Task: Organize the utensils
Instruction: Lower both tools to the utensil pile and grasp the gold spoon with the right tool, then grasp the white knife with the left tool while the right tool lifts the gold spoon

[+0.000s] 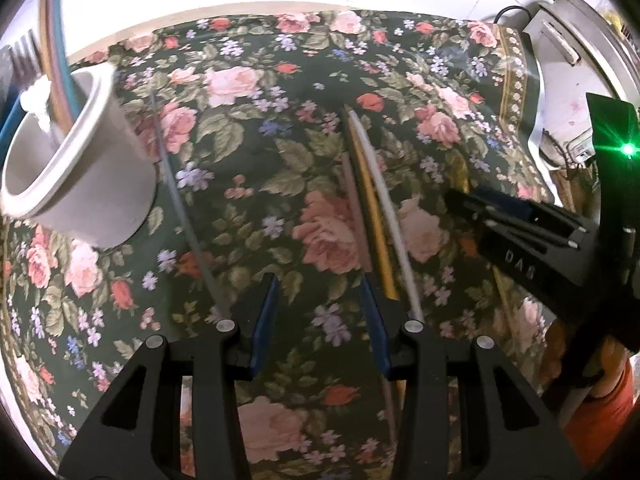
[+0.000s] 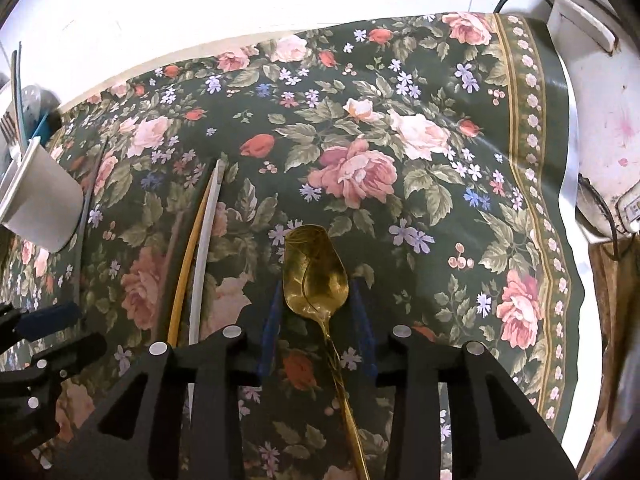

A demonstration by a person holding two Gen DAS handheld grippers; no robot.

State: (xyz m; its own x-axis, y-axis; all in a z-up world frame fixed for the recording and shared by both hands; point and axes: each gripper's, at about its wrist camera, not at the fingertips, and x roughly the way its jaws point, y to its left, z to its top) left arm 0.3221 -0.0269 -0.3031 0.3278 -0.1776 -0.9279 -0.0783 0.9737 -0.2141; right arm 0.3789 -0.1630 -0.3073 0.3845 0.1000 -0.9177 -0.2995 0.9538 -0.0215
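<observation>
- One white cup (image 1: 80, 168) stands at the left of the surface (image 1: 304, 92), round, smooth-walled and slightly tapered; a fork (image 1: 24, 62) and blue sticks (image 1: 64, 52) stand up out of it, their lower ends hidden inside.
- The only readable writing is "DAG" in pale letters on the black body of the right tongs (image 1: 460, 208), seen from the left wrist view.
- The surface is draped in a dark green cloth printed with pink roses, small lilac flowers and a gold-edged border.
- Several thin straight sticks (image 1: 372, 200) lie side by side on the cloth, one brownish, one yellow, one white; a grey stick (image 1: 180, 204) lies apart, just beside the cup.
- A gold spoon (image 2: 316, 276), shiny metal with an oval bowl and slim handle, lies on the cloth between the blue pads (image 2: 272, 320) of the right tongs; the pads stand apart on either side, not pinching it.
- The left tongs (image 1: 320, 312) are spread wide over bare cloth, holding nothing, the sticks just beside their right finger.
</observation>
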